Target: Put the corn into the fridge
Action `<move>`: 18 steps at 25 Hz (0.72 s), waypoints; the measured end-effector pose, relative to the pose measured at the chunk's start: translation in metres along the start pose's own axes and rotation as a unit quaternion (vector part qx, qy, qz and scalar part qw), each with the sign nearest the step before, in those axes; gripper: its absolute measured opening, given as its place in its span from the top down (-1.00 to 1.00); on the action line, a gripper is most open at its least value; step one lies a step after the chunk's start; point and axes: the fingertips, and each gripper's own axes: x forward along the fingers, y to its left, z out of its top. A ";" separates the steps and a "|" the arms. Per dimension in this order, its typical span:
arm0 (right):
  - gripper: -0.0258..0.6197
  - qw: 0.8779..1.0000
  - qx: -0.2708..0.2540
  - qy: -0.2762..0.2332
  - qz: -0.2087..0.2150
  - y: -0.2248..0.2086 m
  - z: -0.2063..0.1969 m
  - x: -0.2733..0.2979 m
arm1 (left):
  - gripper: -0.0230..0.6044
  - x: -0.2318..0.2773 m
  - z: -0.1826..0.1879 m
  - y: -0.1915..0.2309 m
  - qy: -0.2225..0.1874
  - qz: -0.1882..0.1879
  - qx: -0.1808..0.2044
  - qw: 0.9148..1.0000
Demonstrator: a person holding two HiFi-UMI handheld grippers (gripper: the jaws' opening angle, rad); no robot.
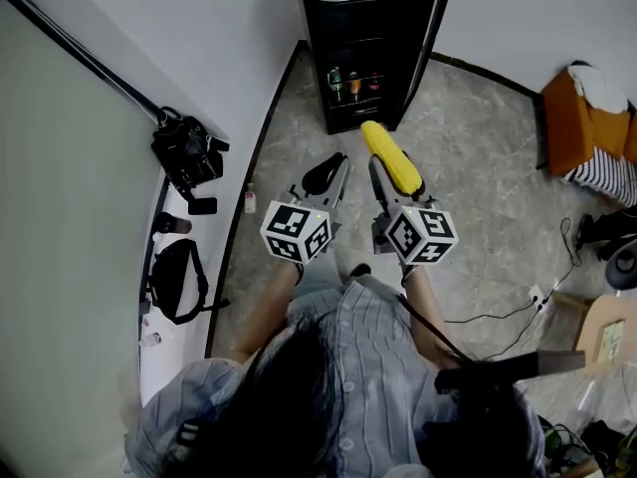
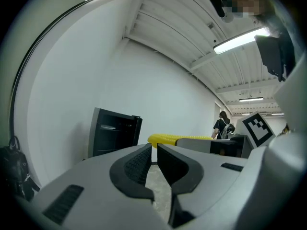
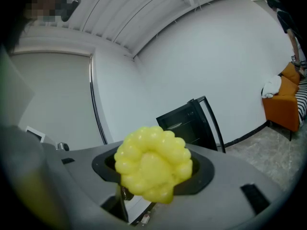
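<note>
Right gripper view | right gripper fingers clamp knobbly yellow corn | left gripper: ribbed fingers seemingly together

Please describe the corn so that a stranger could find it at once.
Start at the open black fridge by the white wall. In front of it, the right gripper holds the corn: a long cob, the only bright yellow thing there.

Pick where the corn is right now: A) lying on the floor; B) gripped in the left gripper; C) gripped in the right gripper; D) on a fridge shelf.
C: the corn sits clamped between the jaws of the right gripper, as its own view shows, and the head view has it poking out ahead, short of the fridge.
</note>
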 end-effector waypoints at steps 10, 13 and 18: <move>0.12 1.000 -0.005 0.012 0.004 -0.005 -0.009 -0.001 | 0.79 0.003 -0.007 0.005 0.005 0.009 -0.008 1.000; 0.12 1.000 0.000 0.010 -0.003 -0.014 -0.008 0.002 | 0.79 0.013 -0.008 0.004 0.009 0.002 -0.005 1.000; 0.12 1.000 0.002 0.011 -0.017 -0.030 -0.005 0.019 | 0.79 0.035 -0.010 0.015 0.017 -0.007 -0.008 1.000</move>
